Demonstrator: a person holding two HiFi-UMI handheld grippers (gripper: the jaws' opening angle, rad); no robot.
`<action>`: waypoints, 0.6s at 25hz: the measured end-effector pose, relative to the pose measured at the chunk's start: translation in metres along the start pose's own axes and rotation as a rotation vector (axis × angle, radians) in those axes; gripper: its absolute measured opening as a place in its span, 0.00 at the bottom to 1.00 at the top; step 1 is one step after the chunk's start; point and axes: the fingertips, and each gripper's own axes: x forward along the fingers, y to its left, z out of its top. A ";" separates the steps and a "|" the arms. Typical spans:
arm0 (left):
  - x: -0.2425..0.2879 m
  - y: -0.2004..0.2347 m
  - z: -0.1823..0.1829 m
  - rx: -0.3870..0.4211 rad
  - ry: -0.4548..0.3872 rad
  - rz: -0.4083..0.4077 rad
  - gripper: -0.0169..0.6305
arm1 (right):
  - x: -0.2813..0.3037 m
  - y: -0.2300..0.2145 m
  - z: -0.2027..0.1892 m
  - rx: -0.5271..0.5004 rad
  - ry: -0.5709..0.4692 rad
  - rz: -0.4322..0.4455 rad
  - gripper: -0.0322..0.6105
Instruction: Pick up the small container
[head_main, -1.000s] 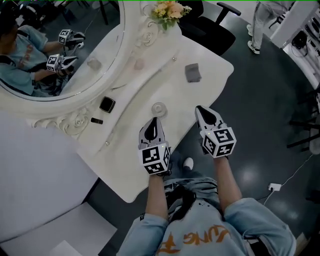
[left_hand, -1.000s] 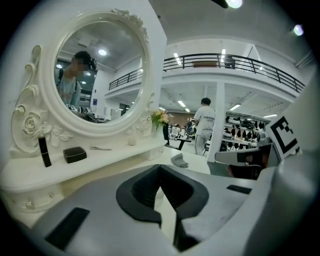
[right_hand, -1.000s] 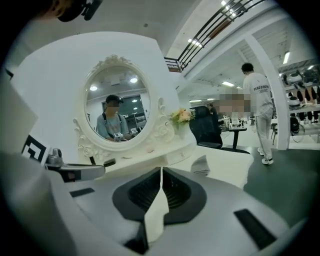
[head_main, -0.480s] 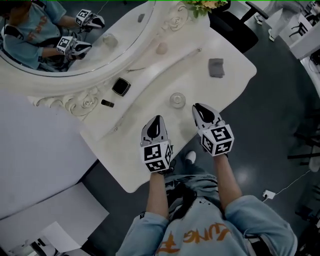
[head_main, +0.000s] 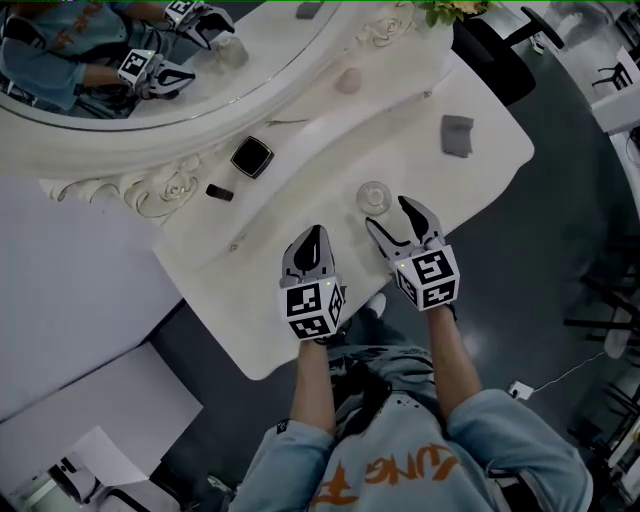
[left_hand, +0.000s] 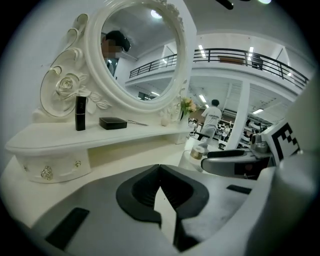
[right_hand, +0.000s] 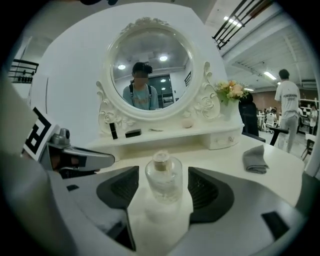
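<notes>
Glass and clear, the small container stands upright on the white table. The right gripper is lined up on the container with its jaws spread, having just been opening. One pad sits to either side and neither touches. For a sound grip it should ease further in so the pads meet the container's body below the cap, then squeeze evenly. Beside the container, the left gripper hovers closed and empty.

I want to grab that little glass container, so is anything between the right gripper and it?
Nothing visible. The jaws of the right gripper have just been opening, and the small container stands between their tips, untouched.
</notes>
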 end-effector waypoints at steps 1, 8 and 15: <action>0.002 0.002 -0.001 -0.005 0.003 0.001 0.06 | 0.004 -0.001 -0.002 -0.014 0.012 -0.005 0.52; 0.014 0.020 -0.002 -0.028 0.020 0.018 0.06 | 0.033 0.000 -0.013 -0.073 0.092 0.014 0.56; 0.016 0.044 -0.003 -0.043 0.028 0.053 0.06 | 0.055 0.001 -0.012 -0.110 0.105 0.008 0.56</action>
